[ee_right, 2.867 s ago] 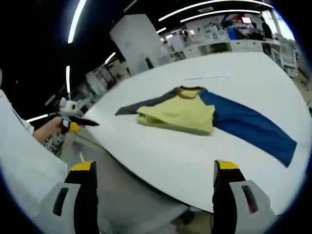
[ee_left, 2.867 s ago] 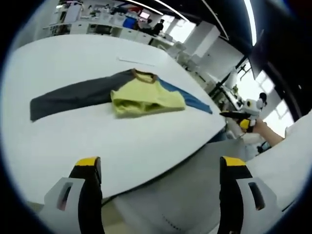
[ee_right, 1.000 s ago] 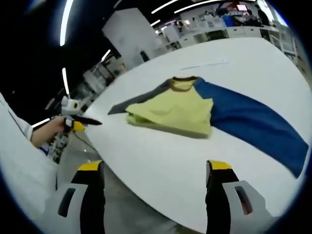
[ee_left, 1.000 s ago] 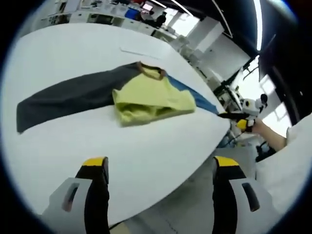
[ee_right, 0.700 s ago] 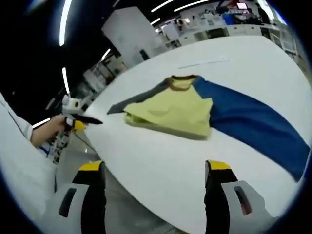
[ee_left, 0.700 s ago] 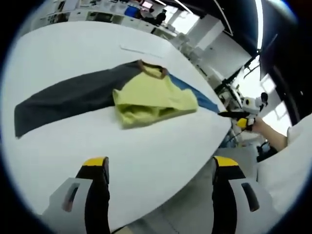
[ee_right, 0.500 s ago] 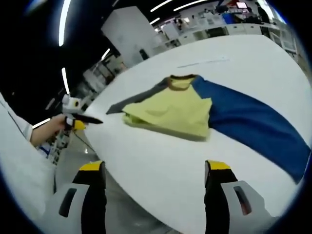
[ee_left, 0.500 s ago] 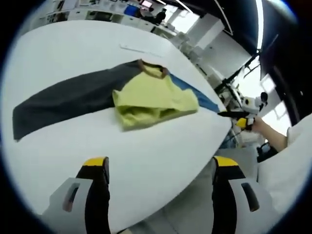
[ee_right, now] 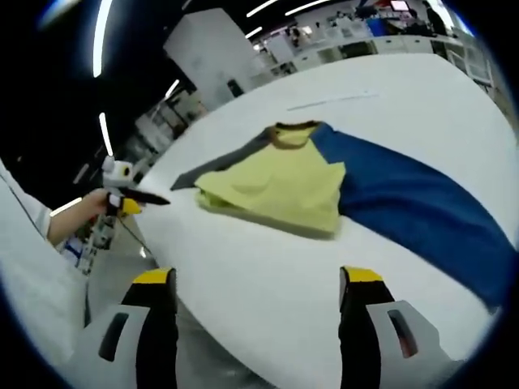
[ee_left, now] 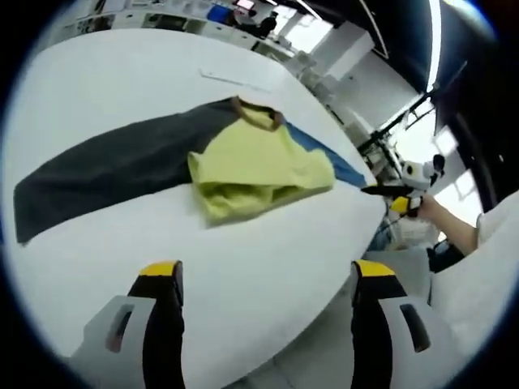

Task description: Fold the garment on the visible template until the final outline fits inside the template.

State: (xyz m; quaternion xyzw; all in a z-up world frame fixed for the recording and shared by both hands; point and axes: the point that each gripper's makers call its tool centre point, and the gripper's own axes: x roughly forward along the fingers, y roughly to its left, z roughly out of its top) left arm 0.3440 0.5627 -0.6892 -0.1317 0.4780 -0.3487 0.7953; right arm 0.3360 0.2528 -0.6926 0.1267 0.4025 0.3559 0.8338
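Shirt (ee_left: 243, 166) lies flat on the white desk (ee_left: 97, 89), near the desk's curved near edge. Yellow body is folded up on itself into a thick wad, brown collar on the far side. Grey sleeve (ee_left: 105, 166) stretched out straight to one side, blue sleeve (ee_right: 413, 203) straight to the other; both flat on the desk.

Left gripper (ee_left: 259, 284): jaws spread wide, nothing between them, hovering over the desk's near edge, well short of the shirt.

Right gripper (ee_right: 258, 288): jaws likewise apart and empty, above the near edge, clear of the cloth.

Thin strip (ee_right: 332, 100) lies farther back on the desk, beyond the collar.
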